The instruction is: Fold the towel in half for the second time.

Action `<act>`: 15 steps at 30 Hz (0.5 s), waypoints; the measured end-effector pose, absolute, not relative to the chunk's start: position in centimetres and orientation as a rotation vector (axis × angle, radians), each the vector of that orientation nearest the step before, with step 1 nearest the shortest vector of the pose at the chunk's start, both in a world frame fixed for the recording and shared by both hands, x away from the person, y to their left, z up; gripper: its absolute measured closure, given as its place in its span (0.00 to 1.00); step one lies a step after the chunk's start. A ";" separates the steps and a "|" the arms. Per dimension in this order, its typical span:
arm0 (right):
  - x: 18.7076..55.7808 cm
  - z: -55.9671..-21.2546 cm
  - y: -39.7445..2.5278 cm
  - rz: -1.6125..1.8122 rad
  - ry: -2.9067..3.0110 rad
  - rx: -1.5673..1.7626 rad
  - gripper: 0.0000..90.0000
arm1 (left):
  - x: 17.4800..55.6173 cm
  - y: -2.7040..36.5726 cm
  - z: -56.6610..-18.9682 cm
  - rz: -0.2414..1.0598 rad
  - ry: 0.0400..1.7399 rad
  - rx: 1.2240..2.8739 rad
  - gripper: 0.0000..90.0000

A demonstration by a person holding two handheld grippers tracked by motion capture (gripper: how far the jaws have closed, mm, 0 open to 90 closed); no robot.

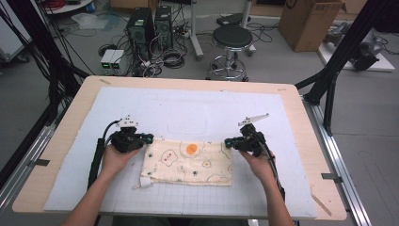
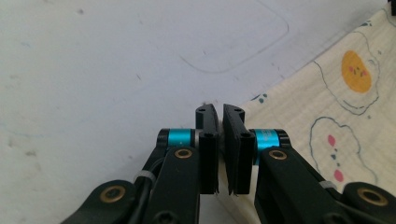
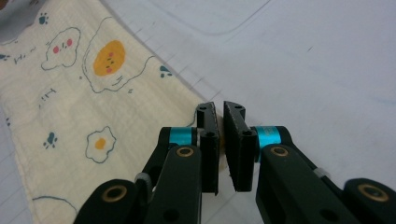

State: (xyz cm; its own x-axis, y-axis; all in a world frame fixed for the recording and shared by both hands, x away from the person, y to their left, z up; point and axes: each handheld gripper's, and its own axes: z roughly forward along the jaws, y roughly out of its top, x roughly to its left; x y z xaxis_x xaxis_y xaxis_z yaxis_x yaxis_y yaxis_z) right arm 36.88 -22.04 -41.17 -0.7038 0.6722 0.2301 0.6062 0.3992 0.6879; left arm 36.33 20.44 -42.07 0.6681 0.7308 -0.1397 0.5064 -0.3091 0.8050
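the cloth (image 1: 188, 162) lies folded on the mat (image 1: 188, 113) at the near centre. the left gripper (image 1: 147, 138) and right gripper (image 1: 228, 141) each pinch a far corner — thin bites, so either corner may slip free if the pulls become uneven.

Even, bright overhead light is washing the table (image 1: 301, 122), casting only faint, soft shadows. The high view is looking slightly soft and bowed at its edges. Both gripper views are blurring the near black jaws.
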 end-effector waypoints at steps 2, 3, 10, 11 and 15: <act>37.5 -40.7 -22.0 1.213 2.537 1.177 0.94 | 36.9 20.5 -41.5 0.332 0.965 1.976 0.94; 37.9 -40.4 -21.9 1.224 2.526 1.178 0.94 | 37.2 20.5 -41.2 0.346 0.975 1.957 0.94; 40.5 -41.4 -22.2 1.266 2.490 1.292 0.94 | 38.8 20.6 -41.7 0.329 1.010 1.933 0.94; 40.7 -42.0 -22.3 1.257 2.495 1.318 0.94 | 39.0 20.5 -42.1 0.323 1.016 1.944 0.94; 41.2 -43.0 -22.2 1.257 2.500 1.371 0.94 | 39.3 20.4 -42.6 0.328 1.027 1.952 0.93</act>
